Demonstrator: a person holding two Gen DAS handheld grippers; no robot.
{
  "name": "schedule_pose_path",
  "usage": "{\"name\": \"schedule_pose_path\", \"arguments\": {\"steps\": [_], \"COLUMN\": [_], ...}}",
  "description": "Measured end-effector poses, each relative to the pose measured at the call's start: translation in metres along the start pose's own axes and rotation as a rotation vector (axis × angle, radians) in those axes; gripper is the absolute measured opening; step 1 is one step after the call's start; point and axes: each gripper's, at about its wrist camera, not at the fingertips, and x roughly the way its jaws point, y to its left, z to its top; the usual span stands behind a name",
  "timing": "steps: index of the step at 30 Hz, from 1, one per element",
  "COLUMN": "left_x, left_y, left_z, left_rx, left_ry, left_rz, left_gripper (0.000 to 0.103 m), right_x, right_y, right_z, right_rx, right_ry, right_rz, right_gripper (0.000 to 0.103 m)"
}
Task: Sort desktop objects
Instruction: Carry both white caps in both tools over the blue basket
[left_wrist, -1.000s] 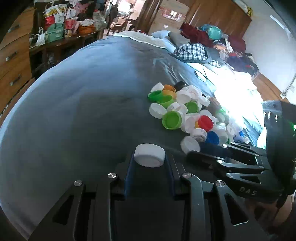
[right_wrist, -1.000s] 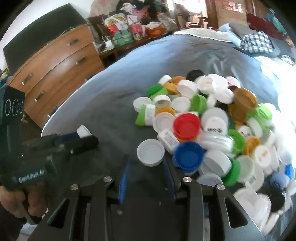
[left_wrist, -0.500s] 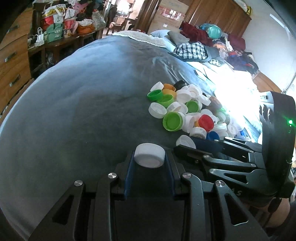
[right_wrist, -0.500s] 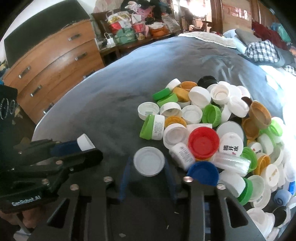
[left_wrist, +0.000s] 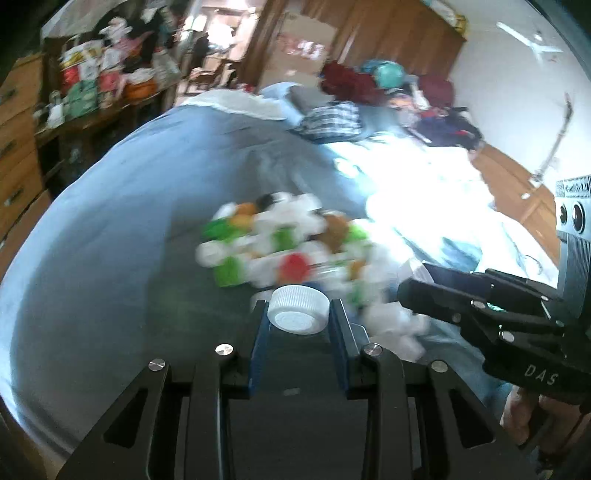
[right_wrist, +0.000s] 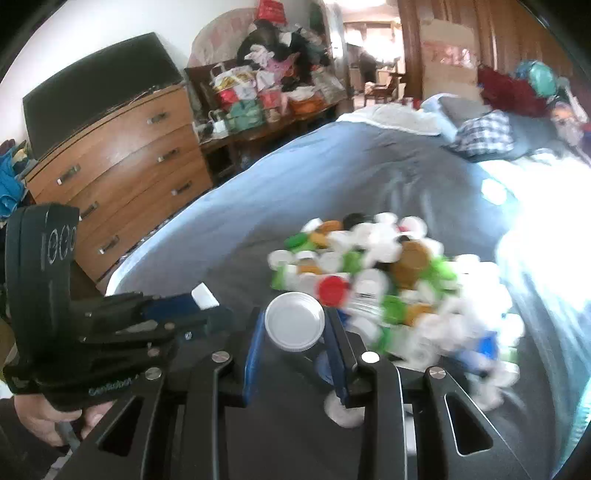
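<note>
A pile of plastic bottle caps in white, green, orange, red and blue lies blurred on a grey blanket. In the left wrist view my left gripper is shut on a white ribbed cap, held above the blanket. My right gripper is shut on another white cap, hollow side up, near the front edge of the caps pile. Each gripper shows in the other's view: the right gripper at the right, the left gripper at the left with its white cap.
A wooden dresser and a cluttered side table stand left of the bed. A plaid cloth and piled clothes lie at the far end. A hand holds the left gripper's handle. Bright sunlight washes out the blanket's right side.
Both grippers have risen off the blanket, so the pile looks smaller and blurred. The right gripper closed on the white cap in front of it and lifted it.
</note>
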Motion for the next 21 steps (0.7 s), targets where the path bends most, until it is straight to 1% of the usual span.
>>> {"name": "schedule_pose_path", "arguments": {"steps": [3,5,7,13,17,21], "left_x": [0.0,0.001,0.002,0.017,0.028,0.042], "left_y": [-0.042,-0.072,-0.097,-0.19,-0.254,-0.315], "left_z": [0.01,0.018,0.025,0.043,0.05,0.055], "left_rx": [0.061,0.085,0.113,0.205,0.274,0.346], "left_ry": [-0.004,0.0,0.0,0.026,0.047,0.075], "left_rz": [-0.03,-0.061,-0.077,-0.166,-0.226,-0.262], "left_gripper": [0.027,0.027,0.027,0.027,0.027,0.027], "right_x": [-0.041,-0.066,-0.094,-0.182,-0.23,-0.268], "right_y": [-0.031,-0.051,-0.072,-0.143,-0.187,-0.223], "right_z": [-0.011,-0.018,-0.024,-0.051,-0.07,-0.088], "right_rx": [0.031,0.067,0.098,0.194,0.265,0.323], "right_ry": [-0.026,-0.049,-0.075,-0.15,-0.179,-0.188], "right_rz": [-0.063,-0.101,-0.145,-0.311,-0.41,-0.478], "right_gripper": [0.034,0.034,0.034,0.034,0.034,0.034]}}
